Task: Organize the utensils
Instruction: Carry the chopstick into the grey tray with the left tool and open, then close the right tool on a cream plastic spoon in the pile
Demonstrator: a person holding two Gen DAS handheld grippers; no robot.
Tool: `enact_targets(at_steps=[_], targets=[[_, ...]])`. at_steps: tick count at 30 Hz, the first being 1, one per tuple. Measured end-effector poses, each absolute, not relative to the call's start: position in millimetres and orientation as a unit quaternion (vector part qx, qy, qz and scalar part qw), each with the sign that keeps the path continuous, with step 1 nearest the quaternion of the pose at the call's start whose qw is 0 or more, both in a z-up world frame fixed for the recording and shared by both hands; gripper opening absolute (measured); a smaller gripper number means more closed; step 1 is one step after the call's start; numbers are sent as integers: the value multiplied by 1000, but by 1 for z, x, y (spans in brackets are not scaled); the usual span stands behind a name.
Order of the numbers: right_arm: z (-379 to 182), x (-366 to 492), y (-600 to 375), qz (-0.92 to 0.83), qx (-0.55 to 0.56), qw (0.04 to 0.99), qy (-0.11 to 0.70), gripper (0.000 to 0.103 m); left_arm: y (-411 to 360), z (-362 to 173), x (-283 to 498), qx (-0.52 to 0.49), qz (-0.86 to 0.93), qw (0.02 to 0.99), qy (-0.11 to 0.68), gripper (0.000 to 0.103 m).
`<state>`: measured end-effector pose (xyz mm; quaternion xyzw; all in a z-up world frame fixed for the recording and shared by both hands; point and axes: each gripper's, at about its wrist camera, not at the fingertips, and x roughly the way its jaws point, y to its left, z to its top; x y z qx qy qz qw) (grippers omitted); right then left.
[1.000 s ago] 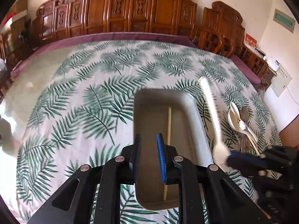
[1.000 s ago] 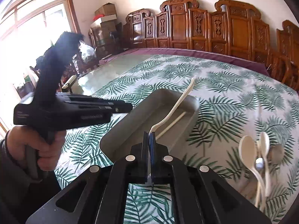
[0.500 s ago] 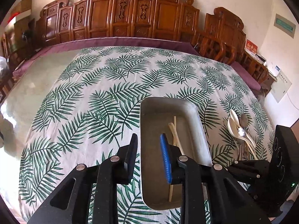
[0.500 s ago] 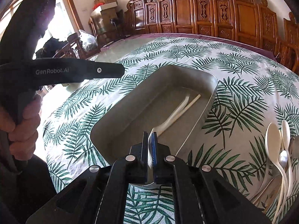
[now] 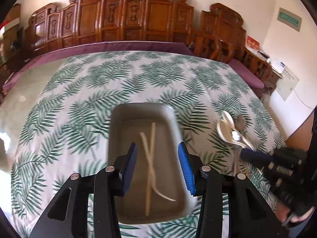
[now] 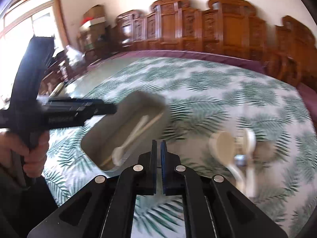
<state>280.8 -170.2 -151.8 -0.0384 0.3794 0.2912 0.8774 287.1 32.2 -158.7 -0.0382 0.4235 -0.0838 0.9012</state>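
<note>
A grey tray point(image 5: 142, 107) lies on the leaf-print tablecloth. In it a white plastic fork point(image 5: 145, 146) crosses a wooden chopstick point(image 5: 147, 198). My left gripper point(image 5: 158, 166) hovers over the tray's near half with its jaws opening and nothing gripped. A pile of white and metal spoons point(image 5: 227, 129) lies to the tray's right. My right gripper point(image 6: 158, 144) is shut and empty, between the tray point(image 6: 126, 109) and the spoons point(image 6: 223, 144). The right wrist view is blurred. It shows the fork point(image 6: 128, 138) in the tray and the left gripper point(image 6: 113, 109) above the tray's left side.
Carved wooden chairs point(image 5: 128, 19) line the table's far edge and right side. A hand point(image 6: 29, 154) holds the left gripper's handle at the left. The right gripper point(image 5: 245, 154) reaches in from the right, close to the spoon handles. Leaf-print cloth stretches beyond the tray.
The right gripper let go of the white fork, which now lies in the tray, and swung right toward the spoons. The left gripper's jaws spread wider and it drew back a little.
</note>
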Motion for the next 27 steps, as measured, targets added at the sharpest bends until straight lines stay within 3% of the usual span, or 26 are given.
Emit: enact_targets(at_steps=[2,6,10,12,27], targets=[[-149,282,-190,273,-45,884,378,6,20,-158,285,-32,-96,902,420,56],[-158,294,-230,229,-56,890,391,7,3,-160,282,-17,-110,902,417,58],[-178,304,-260,198,-29,893,404,22,-8,-166,280,-10,-113,901,419,68],[-189,310,-272,184,-10,890,418,25,-11,-169,279,-11,-112,900,421,72],[-218,345,-276,170,-18,883,438,27,-49,-184,271,5,-134,895,426,73]])
